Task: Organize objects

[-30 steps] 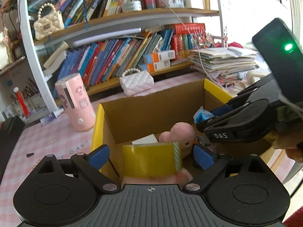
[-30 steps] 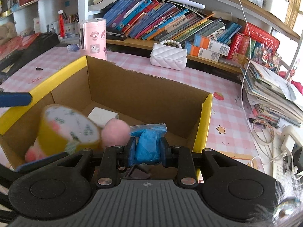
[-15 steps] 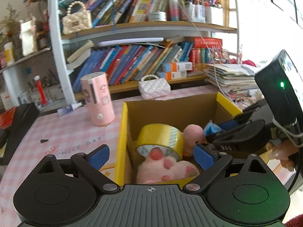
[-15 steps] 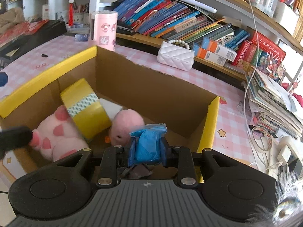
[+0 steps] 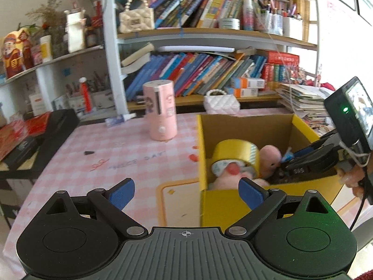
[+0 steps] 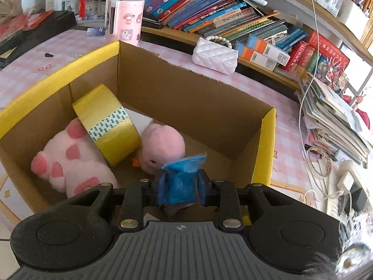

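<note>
Left view: left gripper [image 5: 185, 192] spread empty at bottom, cardboard box [image 5: 242, 207] centre-right; right view: right gripper [image 6: 178, 183], jaws just easing apart, pinches blue packet [image 6: 179, 179] bottom centre over box, risks snagging on pad, landing outside.

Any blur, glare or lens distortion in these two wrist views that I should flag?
Left wrist view: slightly soft, shelf posts bow from the fisheye, window at right washes out. Right wrist view: sharper, cardboard box and yellow tape roll crisp, but the bright patch beyond the paper stack is overexposed.
</note>
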The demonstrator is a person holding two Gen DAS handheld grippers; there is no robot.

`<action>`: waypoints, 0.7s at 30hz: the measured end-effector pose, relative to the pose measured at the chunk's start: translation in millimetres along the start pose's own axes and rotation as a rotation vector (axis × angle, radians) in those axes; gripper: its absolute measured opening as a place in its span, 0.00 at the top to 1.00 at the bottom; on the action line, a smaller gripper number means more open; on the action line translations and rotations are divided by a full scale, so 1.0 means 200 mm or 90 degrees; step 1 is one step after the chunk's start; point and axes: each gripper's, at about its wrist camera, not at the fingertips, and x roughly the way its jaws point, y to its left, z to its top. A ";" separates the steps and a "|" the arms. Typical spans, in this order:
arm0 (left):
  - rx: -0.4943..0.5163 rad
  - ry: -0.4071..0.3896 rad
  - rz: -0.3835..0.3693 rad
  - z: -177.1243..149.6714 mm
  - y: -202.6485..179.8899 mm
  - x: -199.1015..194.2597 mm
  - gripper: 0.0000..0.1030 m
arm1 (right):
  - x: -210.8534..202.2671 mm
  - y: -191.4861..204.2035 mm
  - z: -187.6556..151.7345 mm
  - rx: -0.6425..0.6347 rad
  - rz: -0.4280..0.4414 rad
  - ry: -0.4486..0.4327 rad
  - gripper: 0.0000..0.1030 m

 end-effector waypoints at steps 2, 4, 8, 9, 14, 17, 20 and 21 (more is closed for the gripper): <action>-0.010 0.004 0.007 -0.02 0.03 -0.03 0.06 | -0.04 0.01 0.00 0.013 -0.003 -0.007 0.64; -0.022 0.008 0.014 -0.03 0.08 -0.05 0.06 | -0.09 0.04 0.00 0.018 -0.003 -0.025 0.60; -0.043 0.010 0.023 -0.07 0.15 -0.11 0.06 | -0.22 0.11 -0.01 0.045 -0.009 -0.058 0.57; -0.046 0.009 0.025 -0.08 0.17 -0.13 0.06 | -0.25 0.13 -0.02 0.053 -0.010 -0.065 0.55; -0.053 0.009 0.038 -0.11 0.23 -0.20 0.05 | -0.42 0.24 -0.06 0.091 -0.014 -0.104 0.51; -0.053 0.007 0.043 -0.13 0.26 -0.26 0.05 | -0.52 0.31 -0.11 0.121 -0.017 -0.123 0.46; -0.051 0.007 0.041 -0.15 0.29 -0.30 0.05 | -0.61 0.38 -0.16 0.162 -0.019 -0.137 0.40; -0.050 0.007 0.041 -0.16 0.29 -0.32 0.05 | -0.64 0.40 -0.18 0.174 -0.021 -0.141 0.36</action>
